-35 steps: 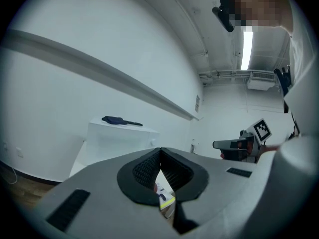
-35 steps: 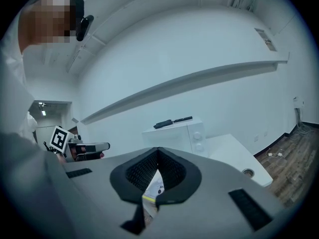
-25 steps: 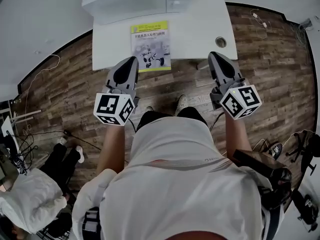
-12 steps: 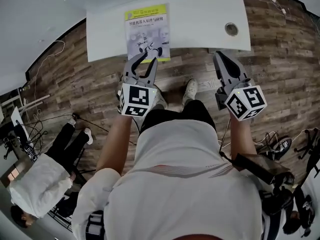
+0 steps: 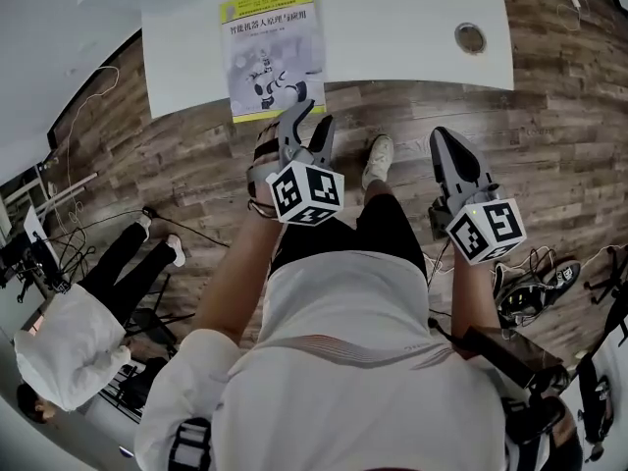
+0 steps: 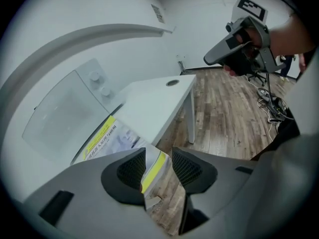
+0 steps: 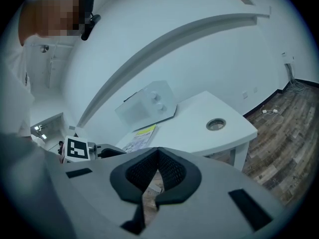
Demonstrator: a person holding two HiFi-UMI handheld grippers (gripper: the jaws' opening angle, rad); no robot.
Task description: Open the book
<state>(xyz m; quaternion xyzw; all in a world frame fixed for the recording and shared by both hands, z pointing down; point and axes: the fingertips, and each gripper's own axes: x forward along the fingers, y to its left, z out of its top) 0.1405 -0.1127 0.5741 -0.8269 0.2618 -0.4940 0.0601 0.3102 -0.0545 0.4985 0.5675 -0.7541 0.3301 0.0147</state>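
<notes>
Far to my left a person in a white top is down on the wooden floor, well away from the work.

Next comes the book. It lies closed and cover up on the white surface, at the near edge on the surface's left part. There is a yellow band along its far edge and another along its near edge, which sticks out a little past the rim. In the left gripper view a white box with two knobs stands behind it at the back of the surface.

My left tongs tilt down at the book's near right corner. Their jaws have just been opening and now stand wide apart. The left gripper view shows that yellow-banded corner in the gap between the pads. Neither pad presses on it, and I cannot tell whether the corner is truly between them or just beyond.

Below and to the right of them my shoe rests on the floor.

Further right, a round hole sits in the surface near its right end.

My right tongs hang over the floor, short of the surface's rim and well apart from the book. Their jaws are closed tip to tip with nothing in them.
</notes>
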